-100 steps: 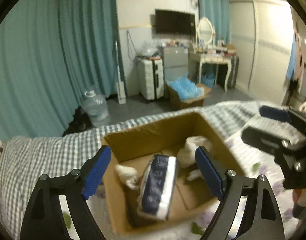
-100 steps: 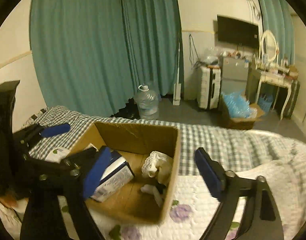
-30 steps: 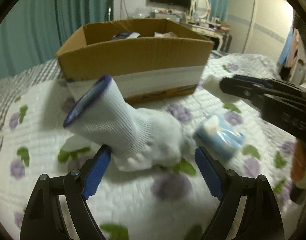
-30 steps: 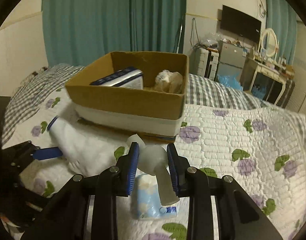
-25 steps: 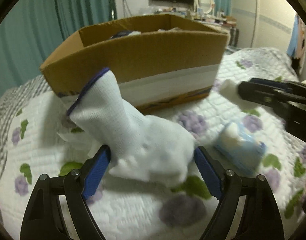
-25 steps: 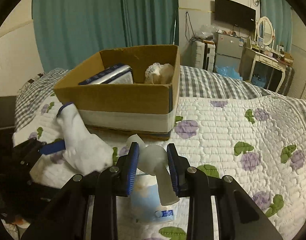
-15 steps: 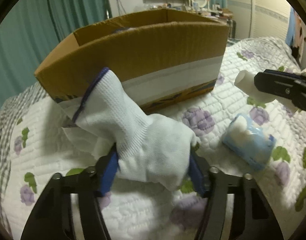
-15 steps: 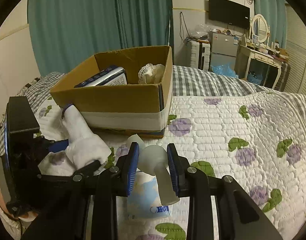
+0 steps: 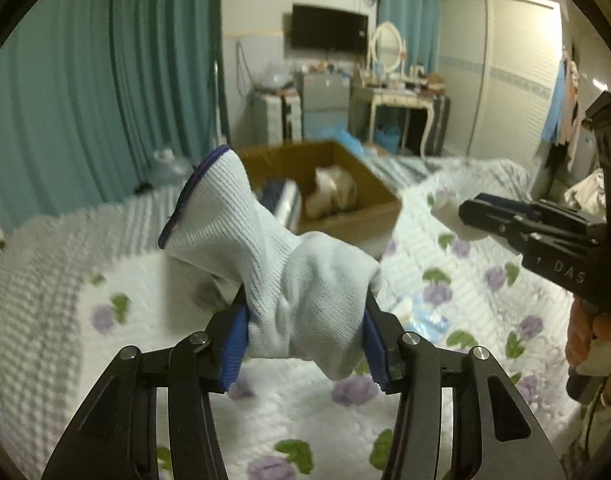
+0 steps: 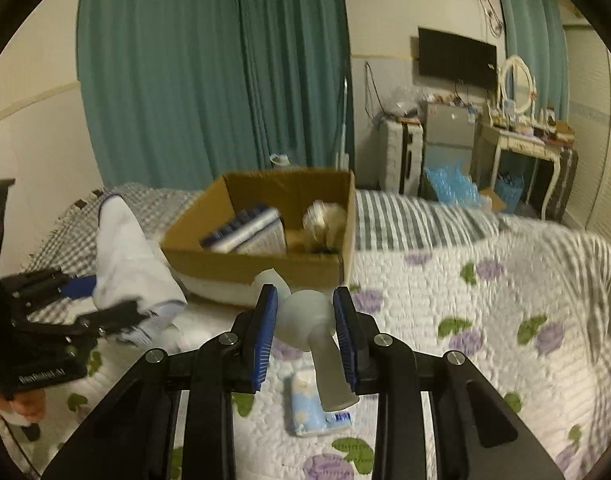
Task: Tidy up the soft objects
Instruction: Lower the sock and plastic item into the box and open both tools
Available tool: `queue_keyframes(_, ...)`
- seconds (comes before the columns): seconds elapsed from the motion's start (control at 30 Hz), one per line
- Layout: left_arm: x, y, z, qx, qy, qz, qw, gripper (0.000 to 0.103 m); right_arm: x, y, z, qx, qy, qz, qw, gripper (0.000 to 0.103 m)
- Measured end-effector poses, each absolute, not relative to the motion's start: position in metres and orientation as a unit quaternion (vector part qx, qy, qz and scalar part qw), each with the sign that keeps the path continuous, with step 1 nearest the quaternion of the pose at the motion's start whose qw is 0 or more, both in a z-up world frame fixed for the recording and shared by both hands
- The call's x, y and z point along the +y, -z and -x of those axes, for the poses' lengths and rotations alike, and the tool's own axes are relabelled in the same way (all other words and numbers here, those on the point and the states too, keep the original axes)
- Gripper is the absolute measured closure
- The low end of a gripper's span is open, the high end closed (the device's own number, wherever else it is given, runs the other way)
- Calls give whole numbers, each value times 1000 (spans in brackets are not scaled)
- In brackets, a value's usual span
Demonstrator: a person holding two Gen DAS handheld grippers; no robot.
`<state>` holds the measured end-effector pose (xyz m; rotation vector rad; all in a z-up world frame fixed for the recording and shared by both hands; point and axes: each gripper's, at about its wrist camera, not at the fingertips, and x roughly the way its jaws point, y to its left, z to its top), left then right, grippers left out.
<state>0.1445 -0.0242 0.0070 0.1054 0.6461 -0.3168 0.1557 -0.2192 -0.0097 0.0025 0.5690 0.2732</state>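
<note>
The left gripper [image 9: 305, 336] is clamping a white glove [image 9: 281, 276] between its blue pads; its jaws have just been closing and the glove is bunching up between them, its cuff sticking up to the left. The right gripper [image 10: 304, 334] is pinching a pale, frosted soft piece [image 10: 311, 332] with a round head and a stem, jaws narrow around it. Both things are hanging clear of the flowered quilt [image 10: 485, 320] on the near side of the cardboard box [image 10: 261, 268].

The box is sitting farther back on the bed and is already holding a blue-and-white pack [image 10: 249, 232] on its left and a cream bundle [image 10: 325, 220] on its right. So part of the sorting looks done. The glove and the frosted piece seem to be on their way in. A small blue tissue pack [image 10: 309, 408] is lying on the quilt below the right gripper, and it probably comes next.
</note>
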Motion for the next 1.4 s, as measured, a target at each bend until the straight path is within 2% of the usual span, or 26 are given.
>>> queue_keyframes(0.17, -19, -39, -157, 286, 148, -58, 945, 54, -204, -20, -166, 257, -152, 10, 954, 75)
queue_keyframes(0.47, -30, -51, -236, 276, 139, -56, 950, 54, -184, -41, -240, 237, -173, 7, 956, 75)
queue_keyframes(0.67, -40, -21, -302, 300, 120, -66, 944, 54, -178, -17, -309, 262, -168, -7, 950, 75)
queue_keyframes(0.8, -37, 4, -331, 316, 88, -73, 942, 53, -177, 18, -336, 290, -161, -16, 943, 74)
queue_keyframes(0.93, -36, 12, -334, 298, 87, -76, 948, 40, -185, 36, -343, 293, -161, -27, 942, 71)
queue_keyframes(1.0, -38, 12, -336, 298, 90, -86, 946, 34, -188, 37, -344, 289, -163, -30, 943, 65)
queue_keyframes(1.07, -42, 10, -334, 297, 83, -100, 946, 26, -192, 33, -344, 289, -161, -34, 943, 62)
queue_keyframes(1.1, -43, 8, -333, 292, 78, -106, 947, 22, -194, 31, -343, 290, -161, -36, 943, 54)
queue_keyframes(1.2, -45, -6, -319, 272, 69, -120, 952, 21, -202, 9, -329, 269, -151, -31, 951, 34)
queue_keyframes(1.27, -44, -19, -308, 266, 69, -123, 954, 21, -206, -7, -315, 256, -151, -28, 954, 31)
queue_keyframes(1.4, -41, -53, -279, 250, 73, -112, 959, 21, -216, -43, -280, 232, -140, -15, 962, 17)
